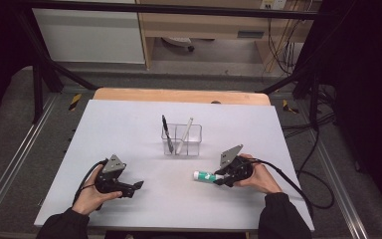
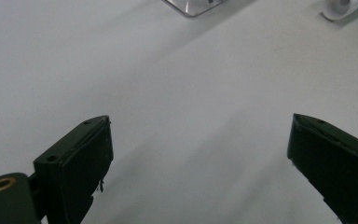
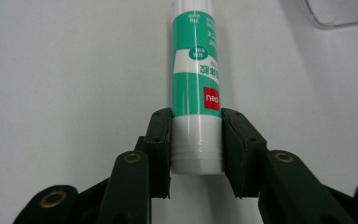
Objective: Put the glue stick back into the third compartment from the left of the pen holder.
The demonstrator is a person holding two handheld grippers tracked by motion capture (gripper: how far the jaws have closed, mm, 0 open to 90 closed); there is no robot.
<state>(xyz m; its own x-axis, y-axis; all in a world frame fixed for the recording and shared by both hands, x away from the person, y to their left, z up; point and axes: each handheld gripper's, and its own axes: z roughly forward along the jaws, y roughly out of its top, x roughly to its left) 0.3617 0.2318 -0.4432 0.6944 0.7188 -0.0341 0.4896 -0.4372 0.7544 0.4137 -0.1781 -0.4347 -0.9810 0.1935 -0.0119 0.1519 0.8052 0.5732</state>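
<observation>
Item one: we record a green-and-white cylindrical plastic glue stick (image 1: 206, 176) lying flat on the pale grey table top (image 1: 129, 134), toward the near right part of the surface. In the high view its long axis runs roughly left to right across the table, the white cap end pointing left toward the table's middle and the other end sitting between the jaws of the right gripper (image 1: 222, 178). In the right gripper view the glue stick (image 3: 196, 88) runs straight away from the camera, its white base section low in the picture and the green printed label beyond it.

Item two: the right gripper (image 3: 196, 144), black, two-jawed, held in the person's right hand (image 1: 258, 177). Its pads press on both sides of the stick's white base section; we count it as clamped on the stick. That contact is clear in the right gripper view; in the high view the jaws are too small for us to judge it.

Item three: the left gripper (image 1: 138, 185), black, held in the person's left hand (image 1: 92, 194) low over the near left of the table, well apart from the stick. In the left gripper view its jaws stand wide apart with bare table between them.

Item four: a clear plastic rectangular pen holder (image 1: 181, 139) at mid-table, beyond the stick, holding a black pen (image 1: 166, 131) and a white pen (image 1: 185, 133), both leaning. The left gripper view catches just a corner of the pen holder (image 2: 193, 6) and the round white end of the glue stick (image 2: 340, 7) at its upper edge.
</observation>
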